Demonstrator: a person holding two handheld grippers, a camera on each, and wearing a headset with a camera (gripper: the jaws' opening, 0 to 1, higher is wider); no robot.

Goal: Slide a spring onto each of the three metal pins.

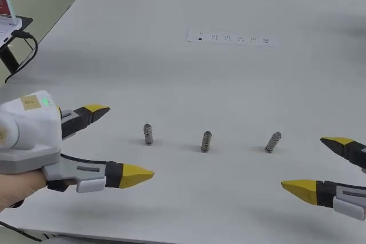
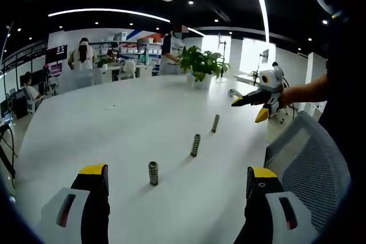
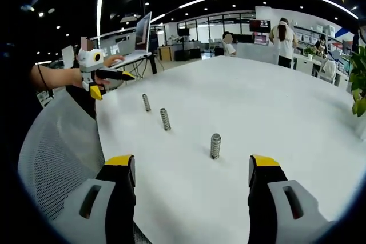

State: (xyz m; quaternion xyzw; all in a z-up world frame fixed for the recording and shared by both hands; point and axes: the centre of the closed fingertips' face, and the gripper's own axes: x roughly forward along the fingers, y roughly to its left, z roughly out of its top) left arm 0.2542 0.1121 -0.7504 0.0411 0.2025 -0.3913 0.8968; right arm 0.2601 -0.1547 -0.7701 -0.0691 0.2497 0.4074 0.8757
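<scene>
Three coiled springs stand upright in a row on the white table (image 1: 171, 72): a left spring (image 1: 148, 134), a middle spring (image 1: 206, 141) and a right spring (image 1: 273, 142), which leans a little. Any pin inside the coils is hidden. My left gripper (image 1: 121, 141) is open, left of the row, and holds nothing. My right gripper (image 1: 315, 163) is open too, right of the row. In the left gripper view the nearest spring (image 2: 153, 173) stands ahead of the open left gripper (image 2: 178, 171). In the right gripper view the nearest spring (image 3: 215, 146) stands ahead of the open right gripper (image 3: 193, 161).
A white power strip (image 1: 231, 39) lies flat further back on the table. A black cable (image 1: 26, 47) hangs off the left edge. A grey mesh chair (image 2: 309, 158) stands at the near edge. A potted plant (image 2: 200, 64) and people are far behind.
</scene>
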